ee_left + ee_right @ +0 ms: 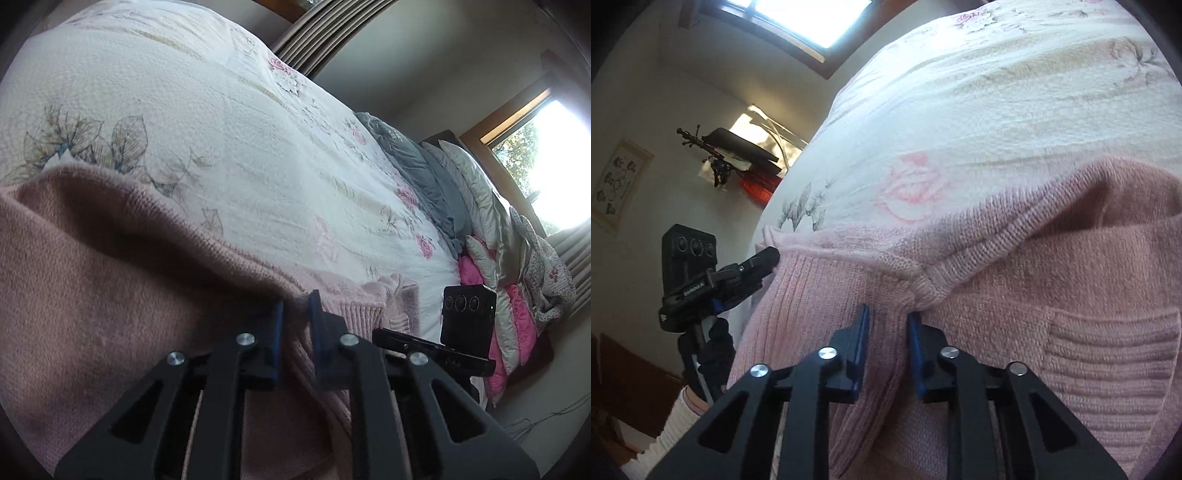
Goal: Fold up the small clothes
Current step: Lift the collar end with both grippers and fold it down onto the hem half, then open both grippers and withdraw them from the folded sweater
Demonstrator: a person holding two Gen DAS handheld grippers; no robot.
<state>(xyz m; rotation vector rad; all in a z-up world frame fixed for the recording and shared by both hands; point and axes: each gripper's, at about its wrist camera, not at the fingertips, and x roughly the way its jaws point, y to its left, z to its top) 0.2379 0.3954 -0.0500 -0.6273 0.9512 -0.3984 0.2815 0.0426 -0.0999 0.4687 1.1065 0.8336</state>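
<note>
A pink knit sweater (110, 266) lies on a floral white bedspread (229, 122). My left gripper (297, 302) is shut on a fold of the sweater's edge, with knit bunched between its blue pads. The right wrist view shows the same sweater (1052, 280) with its ribbed hem and a ribbed pocket. My right gripper (888, 314) is shut on the sweater at a seam beside the ribbed band. The other gripper (701, 280) shows at the left of that view, held by a gloved hand, its tip against the sweater's far corner.
Grey, cream and bright pink pillows (480, 221) are piled at the bed's head under a bright window (546, 162). A wall shelf (738, 155) and a framed picture (620, 184) hang beyond the bed's edge. The bedspread (997, 92) stretches bare past the sweater.
</note>
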